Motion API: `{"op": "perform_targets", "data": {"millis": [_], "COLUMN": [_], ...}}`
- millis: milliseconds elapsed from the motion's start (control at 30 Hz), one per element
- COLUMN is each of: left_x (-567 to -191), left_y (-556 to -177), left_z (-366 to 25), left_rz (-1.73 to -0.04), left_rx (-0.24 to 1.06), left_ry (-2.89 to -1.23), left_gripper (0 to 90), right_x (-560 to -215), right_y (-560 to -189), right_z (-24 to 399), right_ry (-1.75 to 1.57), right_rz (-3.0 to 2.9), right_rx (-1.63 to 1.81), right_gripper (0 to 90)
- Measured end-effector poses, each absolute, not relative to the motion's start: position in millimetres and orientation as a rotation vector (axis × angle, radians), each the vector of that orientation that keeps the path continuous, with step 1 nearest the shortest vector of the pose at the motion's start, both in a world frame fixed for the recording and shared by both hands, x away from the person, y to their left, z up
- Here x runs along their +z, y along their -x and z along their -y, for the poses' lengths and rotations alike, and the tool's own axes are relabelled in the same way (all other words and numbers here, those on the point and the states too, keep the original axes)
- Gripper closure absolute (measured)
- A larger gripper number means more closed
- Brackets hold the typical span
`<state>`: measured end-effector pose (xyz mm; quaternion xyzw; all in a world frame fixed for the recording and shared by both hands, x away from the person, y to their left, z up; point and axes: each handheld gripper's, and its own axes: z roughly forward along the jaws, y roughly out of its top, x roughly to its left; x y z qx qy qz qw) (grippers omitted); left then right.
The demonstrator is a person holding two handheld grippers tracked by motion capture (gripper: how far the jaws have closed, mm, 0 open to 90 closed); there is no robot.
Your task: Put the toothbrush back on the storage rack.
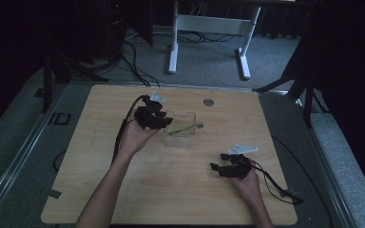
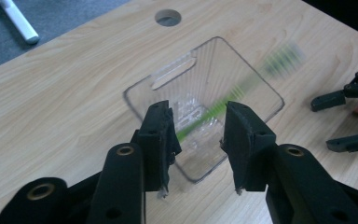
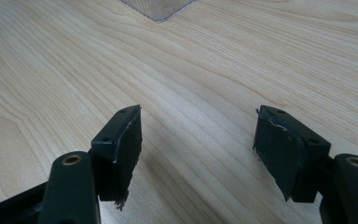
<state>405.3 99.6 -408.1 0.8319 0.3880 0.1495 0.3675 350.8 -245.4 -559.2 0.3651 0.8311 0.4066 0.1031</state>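
Black fingers (image 2: pixel 161 140) of the left gripper (image 2: pixel 198 142) stand apart above a clear plastic container (image 2: pixel 168 79), with nothing pressed between them. Beyond and between those fingers a green stick-like item (image 2: pixel 223 105), blurred, slants inside the container, its upper end (image 1: pixel 198 126) poking over the rim on the side facing the right gripper (image 1: pixel 223 162). That gripper lies low on the tabletop (image 3: pixel 205 70), well apart from the container, its fingers (image 3: pixel 123 140) spread wide and holding nothing; bare wood shows between them, and a corner of the container lies far ahead of their tips.
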Motion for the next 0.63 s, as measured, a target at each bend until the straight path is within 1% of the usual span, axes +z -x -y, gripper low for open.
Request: {"op": "perform_targets", "data": {"millis": [200, 333, 533, 633], "left_x": [-410, -418, -430, -445], "left_y": [-400, -397, -393, -390], "left_z": [-115, -133, -147, -156], "left_rz": [-1.021, -1.085, -1.126, -1.174], "left_rx": [0.416, 0.426, 0.426, 0.465], "left_ry": [-2.061, -2.000, -1.989, -2.011], "left_gripper": [54.1, 52.2, 50.2, 48.6], "right_x": [-559, -559, -559, -559], "right_y": [-351, -351, -351, -351], "right_z": [245, 245, 245, 245], "right_ry": [-1.079, -1.077, -1.079, -1.080], "right_rz": [-2.453, -2.453, -2.454, -2.454], "right_rx": [1.199, 1.199, 1.200, 1.199], "right_gripper": [31.9, 31.9, 31.9, 31.9]}}
